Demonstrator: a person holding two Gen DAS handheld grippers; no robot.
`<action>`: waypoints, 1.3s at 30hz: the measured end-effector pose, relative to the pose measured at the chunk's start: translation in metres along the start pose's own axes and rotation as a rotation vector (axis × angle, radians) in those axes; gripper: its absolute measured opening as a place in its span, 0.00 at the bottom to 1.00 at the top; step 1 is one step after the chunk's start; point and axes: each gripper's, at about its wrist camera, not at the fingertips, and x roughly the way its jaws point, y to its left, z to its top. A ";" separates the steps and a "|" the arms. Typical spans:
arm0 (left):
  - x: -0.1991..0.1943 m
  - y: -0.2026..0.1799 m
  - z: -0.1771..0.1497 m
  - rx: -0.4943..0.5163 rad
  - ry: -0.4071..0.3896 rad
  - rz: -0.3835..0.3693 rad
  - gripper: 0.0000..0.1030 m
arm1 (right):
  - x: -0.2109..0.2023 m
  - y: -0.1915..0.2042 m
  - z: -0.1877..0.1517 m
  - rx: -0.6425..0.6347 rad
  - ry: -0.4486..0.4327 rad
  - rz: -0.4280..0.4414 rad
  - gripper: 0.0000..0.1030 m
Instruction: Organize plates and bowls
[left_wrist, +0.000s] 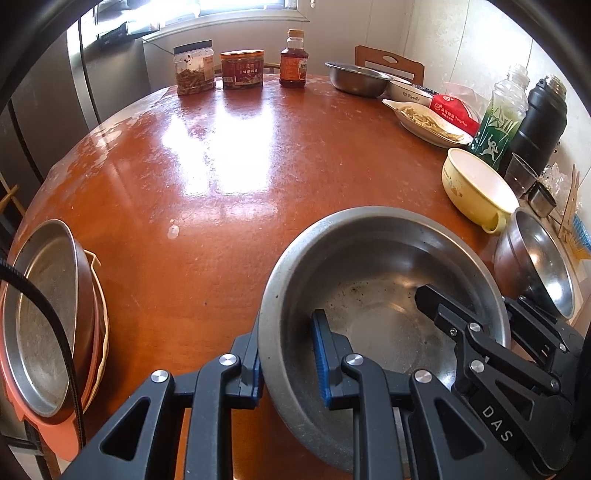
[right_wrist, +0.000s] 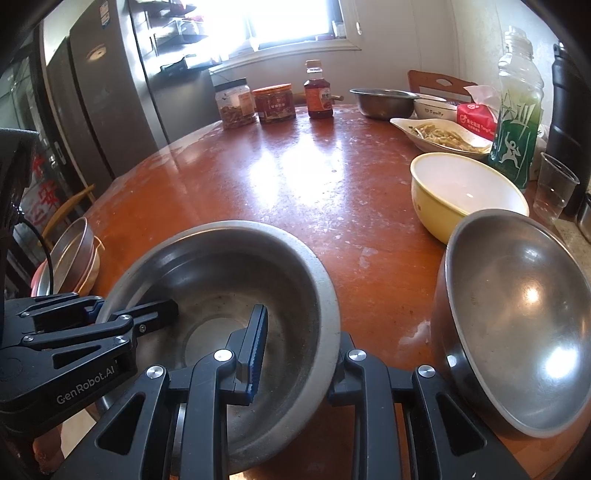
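A large steel bowl (left_wrist: 380, 295) (right_wrist: 221, 295) sits at the near edge of the round brown table (left_wrist: 221, 184). My left gripper (left_wrist: 288, 354) straddles its left rim, one finger inside and one outside, closed on the wall. My right gripper (right_wrist: 295, 354) straddles its right rim the same way and also shows in the left wrist view (left_wrist: 476, 321). A smaller steel bowl (right_wrist: 517, 332) (left_wrist: 535, 266) leans tilted just right of it. A yellow bowl (right_wrist: 465, 192) (left_wrist: 476, 188) stands behind that. A stack of steel and orange plates (left_wrist: 48, 317) (right_wrist: 70, 258) stands at the left edge.
At the back stand two jars (left_wrist: 195, 68) (left_wrist: 242, 68) and a sauce bottle (left_wrist: 293, 61). At the back right are a steel bowl (left_wrist: 356, 77), a white bowl (left_wrist: 408, 94), a plate of food (left_wrist: 424, 120), a green bottle (left_wrist: 498, 118), a black flask (left_wrist: 543, 122) and a plastic cup (right_wrist: 554, 188).
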 end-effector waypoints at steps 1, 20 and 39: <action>0.000 0.001 0.000 -0.003 -0.002 -0.002 0.22 | 0.000 0.001 0.001 -0.001 -0.001 -0.002 0.27; -0.006 0.006 -0.005 -0.013 -0.020 -0.021 0.34 | -0.008 0.004 0.002 0.033 -0.034 0.006 0.44; -0.023 0.011 -0.005 -0.026 -0.075 -0.001 0.42 | -0.022 0.015 0.006 -0.026 -0.090 -0.028 0.54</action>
